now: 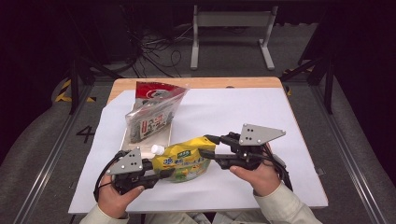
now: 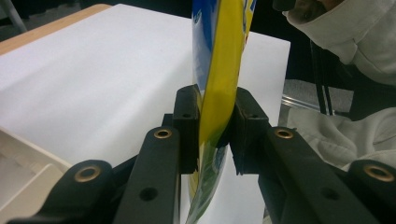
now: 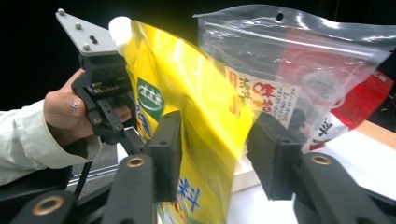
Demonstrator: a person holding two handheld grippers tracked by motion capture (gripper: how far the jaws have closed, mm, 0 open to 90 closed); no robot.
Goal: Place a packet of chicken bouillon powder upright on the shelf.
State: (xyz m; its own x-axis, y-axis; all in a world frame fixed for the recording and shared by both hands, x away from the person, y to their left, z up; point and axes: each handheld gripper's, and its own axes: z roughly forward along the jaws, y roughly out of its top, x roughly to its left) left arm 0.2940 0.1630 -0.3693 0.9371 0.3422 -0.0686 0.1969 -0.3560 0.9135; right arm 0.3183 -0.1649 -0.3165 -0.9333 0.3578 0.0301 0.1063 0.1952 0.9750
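Left gripper view showed the left gripper [image 2: 215,135] clenching the yellow spouted plastic pouch [image 2: 219,70], the right gripper [image 3: 219,154] released around it; one-sided hold risked slipping.

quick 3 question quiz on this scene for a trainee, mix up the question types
1. True or false: the left gripper is shut on the yellow pouch.
2. Multiple choice: where is the pouch's white cap? A) at the end nearer the left gripper B) at the end nearer the right gripper C) removed and lying on the white sheet
3. Short answer: what stands in the shallow tray behind the pouch?

Key
1. True: its jaws pinch the pouch's edge in the left gripper view.
2. A.
3. A clear bag with red print, leaning upright.
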